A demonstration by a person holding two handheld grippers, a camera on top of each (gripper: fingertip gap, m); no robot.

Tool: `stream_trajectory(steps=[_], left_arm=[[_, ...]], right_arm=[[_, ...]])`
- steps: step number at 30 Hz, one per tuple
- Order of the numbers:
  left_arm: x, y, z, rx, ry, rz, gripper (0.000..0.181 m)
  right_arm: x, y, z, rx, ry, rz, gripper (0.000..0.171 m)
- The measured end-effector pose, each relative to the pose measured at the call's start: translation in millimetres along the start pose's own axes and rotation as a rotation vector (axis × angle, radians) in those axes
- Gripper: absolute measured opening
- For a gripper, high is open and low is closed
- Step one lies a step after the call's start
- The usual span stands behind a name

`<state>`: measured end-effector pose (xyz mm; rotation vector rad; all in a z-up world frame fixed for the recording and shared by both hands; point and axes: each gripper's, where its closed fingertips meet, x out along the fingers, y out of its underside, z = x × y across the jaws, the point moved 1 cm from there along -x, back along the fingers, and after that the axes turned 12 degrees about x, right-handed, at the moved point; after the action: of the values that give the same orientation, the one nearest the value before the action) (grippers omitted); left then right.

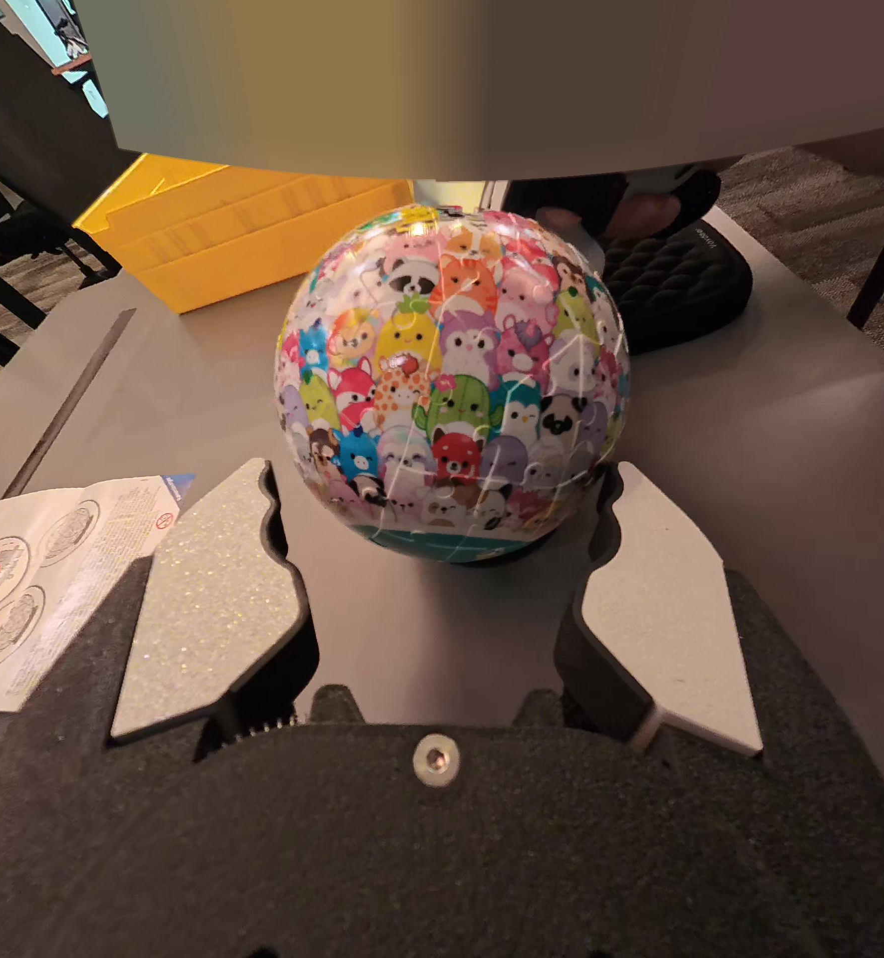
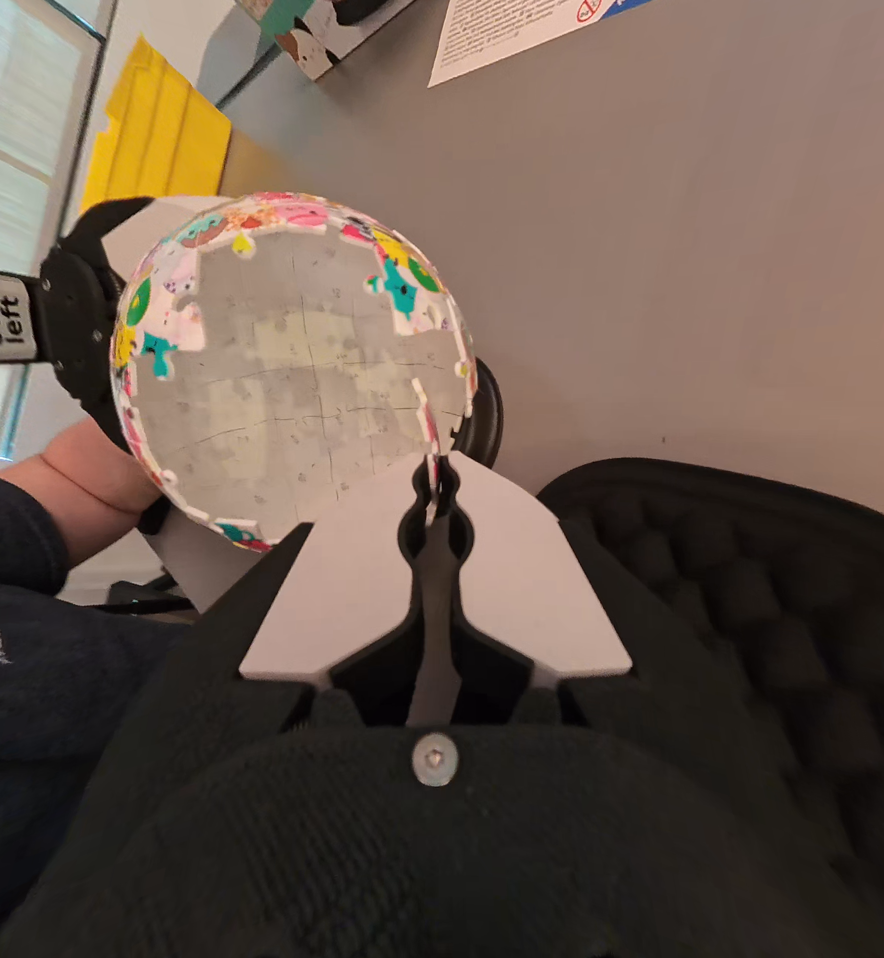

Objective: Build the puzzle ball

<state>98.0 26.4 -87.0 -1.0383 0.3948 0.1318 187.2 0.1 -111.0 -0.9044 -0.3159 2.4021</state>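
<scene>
The puzzle ball point(image 1: 450, 373), covered in colourful cartoon animals, stands on a dark ring stand point(image 1: 507, 557) on the grey table point(image 1: 170, 389). My left gripper point(image 1: 442, 466) is open, with one finger on each side of the ball's lower half. In the right wrist view the ball point(image 2: 294, 373) shows a large opening with its grey inside visible. My right gripper point(image 2: 433, 466) is shut on a thin puzzle piece point(image 2: 433, 490), held edge-on at the rim of that opening. The left gripper point(image 2: 76, 311) shows behind the ball, with a person's hand point(image 2: 92, 482) on it.
A yellow bin point(image 1: 232, 233) stands behind the ball. A folded instruction leaflet point(image 1: 50, 560) lies at the left. A black padded case point(image 1: 673, 280) lies at the back right, and fills the right of the right wrist view point(image 2: 740, 596). A puzzle box point(image 2: 315, 36) sits beyond. Some 10 cm of space lies between my two pairs of fingers.
</scene>
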Motion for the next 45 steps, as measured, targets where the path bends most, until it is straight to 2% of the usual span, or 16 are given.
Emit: stream_trajectory(steps=[6, 12, 15, 21, 45], left_arm=[[-1.5, 0.1, -0.5, -0.005, -0.003, -0.001, 0.114], [-1.6, -1.2, -2.1, -0.014, 0.005, -0.016, 0.112], [-1.6, -0.6, -1.7, -0.025, 0.001, -0.019, 0.111], [2.2, -1.0, -4.0, -0.038, 0.017, -0.031, 0.11], [2.0, -1.5, -3.2, -0.02, 0.023, -0.036, 0.109]], right_arm=[[10.8, 1.2, 4.9, 0.133, -0.107, -0.005, 0.004], [18.0, 1.0, -4.5, 0.154, -0.032, -0.062, 0.003], [19.2, -0.6, -0.7, 0.176, -0.048, -0.084, 0.003], [18.9, 0.8, -3.8, 0.168, -0.012, -0.135, 0.003], [25.5, 2.5, -8.9, 0.095, 0.033, -0.095, 0.003]])
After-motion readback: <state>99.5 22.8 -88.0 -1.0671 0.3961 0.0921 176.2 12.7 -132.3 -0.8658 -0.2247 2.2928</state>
